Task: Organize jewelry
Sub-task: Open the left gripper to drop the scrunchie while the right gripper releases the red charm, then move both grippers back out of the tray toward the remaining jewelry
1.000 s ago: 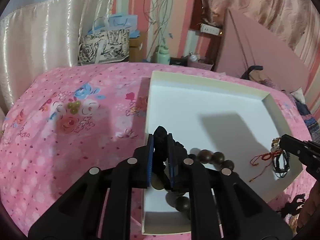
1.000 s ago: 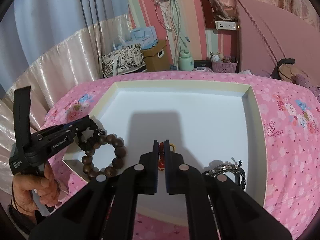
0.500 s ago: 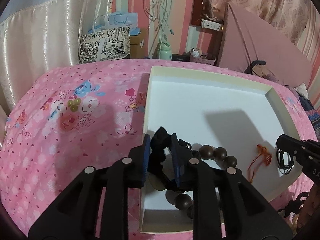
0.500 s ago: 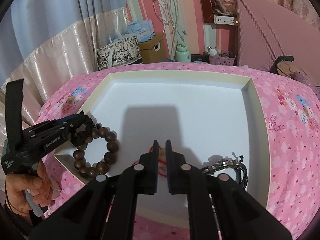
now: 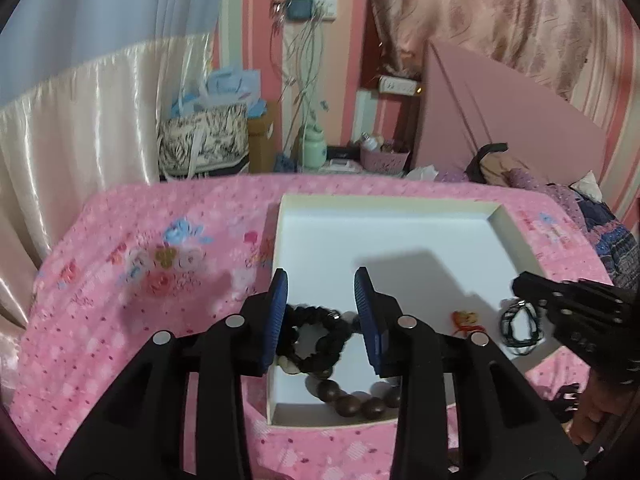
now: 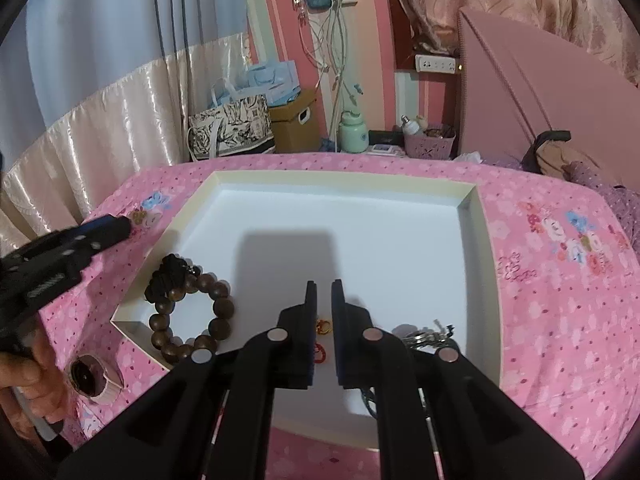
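Note:
A white tray [image 5: 384,200] [image 6: 344,176] lies on the pink bedspread. In its near-left corner a brown bead bracelet [image 6: 218,304] [image 5: 348,402] rests with a black braided bracelet [image 6: 170,276] [image 5: 316,320] on top of it. My left gripper [image 5: 321,276] [image 6: 108,228] hovers above them, its jaws opening, with nothing pressed between the pads. A red string with a gold charm [image 5: 464,318] [image 6: 323,326] and a black cord bracelet [image 5: 516,328] [image 6: 424,334] lie near the tray's front edge. My right gripper [image 6: 324,285] [image 5: 520,282] hangs over them, shut and holding nothing.
A small round white case with a dark inside [image 6: 90,376] sits on the bedspread by the tray's near-left corner, next to the person's hand [image 6: 24,372]. Bags and a cardboard box [image 6: 296,124] stand beyond the bed's far edge. A pink headboard [image 6: 540,92] rises at right.
My left gripper has opened, let go of the black braided bracelet and lifted away; the bracelet now lies on the beads. The right gripper has barely moved, and the red string lies free below it.

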Motion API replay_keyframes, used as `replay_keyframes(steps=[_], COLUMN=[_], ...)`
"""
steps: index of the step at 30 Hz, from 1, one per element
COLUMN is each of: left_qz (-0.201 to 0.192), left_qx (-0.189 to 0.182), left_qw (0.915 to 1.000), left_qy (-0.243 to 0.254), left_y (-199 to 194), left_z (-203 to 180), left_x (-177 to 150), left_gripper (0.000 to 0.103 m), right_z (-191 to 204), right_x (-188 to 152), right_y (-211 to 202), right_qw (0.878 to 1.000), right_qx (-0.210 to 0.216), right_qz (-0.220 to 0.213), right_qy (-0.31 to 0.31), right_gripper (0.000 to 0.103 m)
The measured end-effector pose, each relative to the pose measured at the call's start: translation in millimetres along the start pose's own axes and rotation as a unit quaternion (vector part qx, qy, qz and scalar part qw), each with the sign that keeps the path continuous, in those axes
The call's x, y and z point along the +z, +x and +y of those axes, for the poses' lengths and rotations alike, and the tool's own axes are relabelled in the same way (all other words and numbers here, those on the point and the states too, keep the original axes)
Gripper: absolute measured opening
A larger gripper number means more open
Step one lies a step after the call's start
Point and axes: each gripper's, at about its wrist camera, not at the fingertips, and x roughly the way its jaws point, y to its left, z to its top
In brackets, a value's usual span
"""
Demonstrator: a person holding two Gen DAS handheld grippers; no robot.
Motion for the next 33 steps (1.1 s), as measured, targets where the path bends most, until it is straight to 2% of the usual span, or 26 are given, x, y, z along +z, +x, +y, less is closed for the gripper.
replay_keyframes(steps=[6, 15, 16, 17, 19, 23, 27, 30, 33], left_qz=[-0.014, -0.013, -0.014, -0.017, -0.021, -0.048, -0.075, -0.069, -0.050], left_qx=[-0.012, -0.010, -0.009, -0.009, -0.012, 0.001, 0.003, 0.009, 0.008], left_qw=[0.9998, 0.9998, 0.9998, 0.9998, 0.9996, 0.9985, 0.9965, 0.9962, 0.9981], left_qy=[0.010, 0.012, 0.012, 0.011, 0.014, 0.027, 0.038, 0.053, 0.036], left_y=[-21, -26, -27, -29, -36, -73, -110, -118, -116], left_z=[-9, -9, -8, -9, -9, -14, -17, -17, -8], left_x=[5, 6, 6, 7, 9, 15, 3, -17, -47], left_gripper=[0.035, 0.039, 0.041, 0.043, 0.047, 0.052, 0.070, 0.072, 0.074], right_z=[-6, -5, -6, -6, -7, -10, -15, -27, -57], right_x=[0, 3, 5, 6, 9, 16, 5, -23, -63], right_y=[-1, -10, -14, -18, -30, -70, -114, -134, -146], right_qw=[1.000, 1.000, 1.000, 1.000, 0.999, 0.997, 0.993, 0.994, 0.995], right_qx=[0.002, -0.001, -0.004, -0.007, -0.010, -0.013, -0.013, -0.030, -0.046], right_qz=[0.000, -0.011, -0.016, -0.020, -0.034, -0.077, -0.111, -0.105, -0.084], right_qy=[0.008, 0.010, 0.012, 0.014, 0.020, 0.025, 0.026, 0.012, 0.026], right_gripper=[0.008, 0.008, 0.010, 0.029, 0.053, 0.053, 0.053, 0.053, 0.053])
